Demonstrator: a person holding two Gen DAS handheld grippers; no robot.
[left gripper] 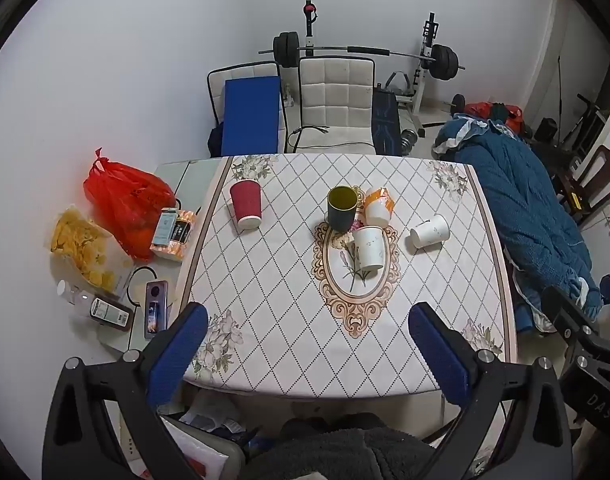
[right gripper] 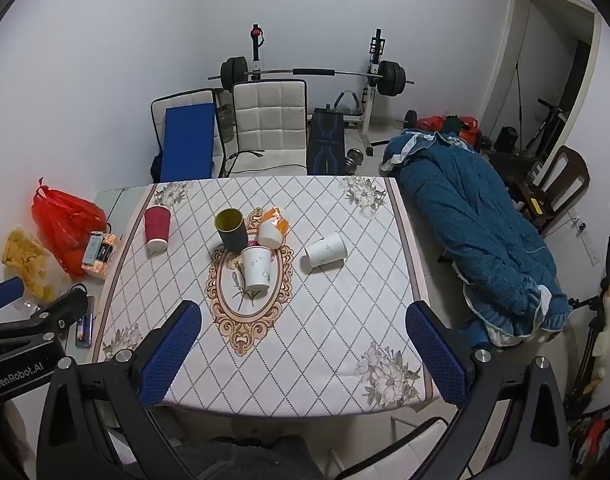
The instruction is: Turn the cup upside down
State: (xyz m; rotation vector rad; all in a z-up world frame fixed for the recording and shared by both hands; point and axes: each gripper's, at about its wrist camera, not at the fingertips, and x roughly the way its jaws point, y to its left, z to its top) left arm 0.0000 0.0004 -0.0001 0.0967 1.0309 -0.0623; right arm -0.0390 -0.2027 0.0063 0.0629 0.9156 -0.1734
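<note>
Several cups stand on the patterned tablecloth (left gripper: 289,312). A dark cup with a yellow inside (left gripper: 341,208) (right gripper: 231,229) is upright, mouth up. A red cup (left gripper: 246,204) (right gripper: 157,227) and a white cup (left gripper: 368,247) (right gripper: 257,267) stand upright, wider at the top. An orange-and-white cup (left gripper: 379,205) (right gripper: 274,228) tilts behind the white one. Another white cup (left gripper: 429,231) (right gripper: 325,249) lies on its side. My left gripper (left gripper: 307,354) and right gripper (right gripper: 303,354) are open and empty above the table's near edge.
Left of the cloth lie a red bag (left gripper: 123,200), a bag of chips (left gripper: 81,248), small boxes (left gripper: 173,232) and a phone (left gripper: 156,314). Two chairs (left gripper: 337,104) and a barbell rack (left gripper: 365,54) stand behind. A blue blanket (left gripper: 525,208) lies at the right.
</note>
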